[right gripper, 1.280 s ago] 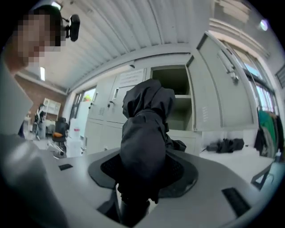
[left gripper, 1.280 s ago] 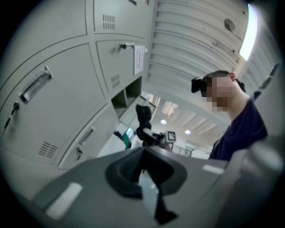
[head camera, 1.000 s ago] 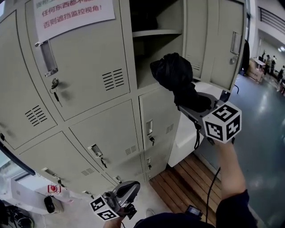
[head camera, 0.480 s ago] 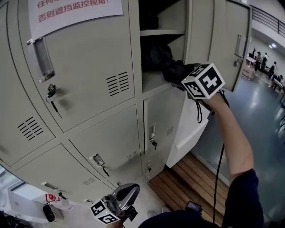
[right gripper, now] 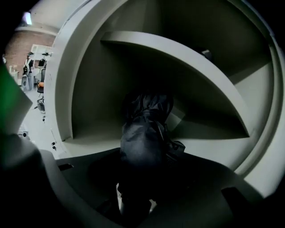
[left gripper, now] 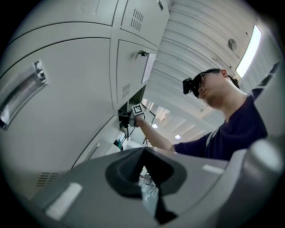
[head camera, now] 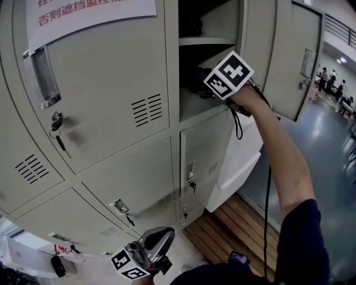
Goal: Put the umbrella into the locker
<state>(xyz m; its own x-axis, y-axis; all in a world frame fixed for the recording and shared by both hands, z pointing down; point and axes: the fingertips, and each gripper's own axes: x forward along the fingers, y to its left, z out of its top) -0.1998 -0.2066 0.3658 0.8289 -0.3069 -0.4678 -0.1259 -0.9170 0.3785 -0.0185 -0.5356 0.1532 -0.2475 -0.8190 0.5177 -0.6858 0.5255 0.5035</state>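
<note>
A black folded umbrella (right gripper: 144,138) is clamped in my right gripper (right gripper: 142,178), whose jaws press on its lower end. In the head view the right gripper (head camera: 204,83) reaches into the open locker compartment (head camera: 203,108), and the umbrella (head camera: 194,77) shows as a dark mass just inside, under the shelf (head camera: 204,40). In the right gripper view the umbrella's tip hangs over the compartment floor (right gripper: 209,129), below the shelf (right gripper: 178,58). My left gripper (head camera: 158,251) hangs low in front of the bottom lockers, its jaws together on nothing (left gripper: 144,178).
The compartment's door (head camera: 295,61) stands open to the right. A white lower door (head camera: 239,161) is also open beneath it. Closed locker doors with keys (head camera: 54,125) fill the left, and a paper notice (head camera: 89,14) hangs on one. A wooden platform (head camera: 233,228) lies on the floor.
My right gripper has carried the umbrella up and to the left, from in front of the lockers into the open compartment. The left gripper has stayed low.
</note>
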